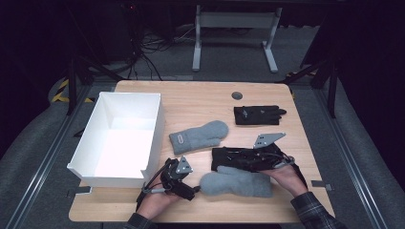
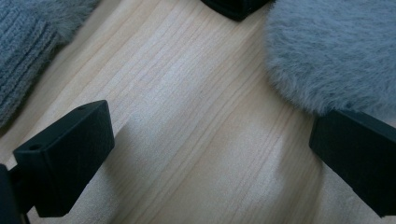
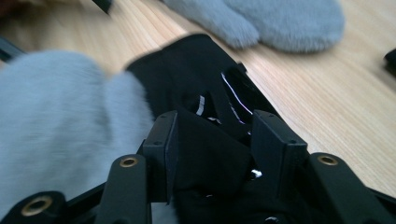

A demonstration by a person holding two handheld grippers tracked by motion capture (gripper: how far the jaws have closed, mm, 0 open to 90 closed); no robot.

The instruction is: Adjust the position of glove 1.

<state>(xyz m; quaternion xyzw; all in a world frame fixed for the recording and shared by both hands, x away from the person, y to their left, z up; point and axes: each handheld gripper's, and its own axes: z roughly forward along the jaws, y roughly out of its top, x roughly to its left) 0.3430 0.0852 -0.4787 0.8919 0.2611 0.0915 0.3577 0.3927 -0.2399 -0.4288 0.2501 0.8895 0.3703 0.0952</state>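
Note:
Near the table's front edge my left gripper (image 1: 187, 179) (image 2: 210, 158) hovers open over bare wood, its right jaw next to a fuzzy grey mitten (image 1: 237, 183) (image 2: 336, 51). A knit grey mitten (image 1: 198, 136) (image 2: 28, 51) lies mid-table. My right gripper (image 1: 253, 160) (image 3: 217, 135) is low over a black glove (image 1: 222, 156) (image 3: 187, 74) just behind the fuzzy mitten (image 3: 60, 126). Its jaws stand partly apart with the black cloth between them, and I see no firm pinch. A second black glove (image 1: 258, 115) lies flat at the back right.
A tall white open box (image 1: 157, 129) stands at the table's left, close beside my left gripper. A small dark round disc (image 1: 237, 95) sits near the back edge. Bare wood runs along the table's back and right side.

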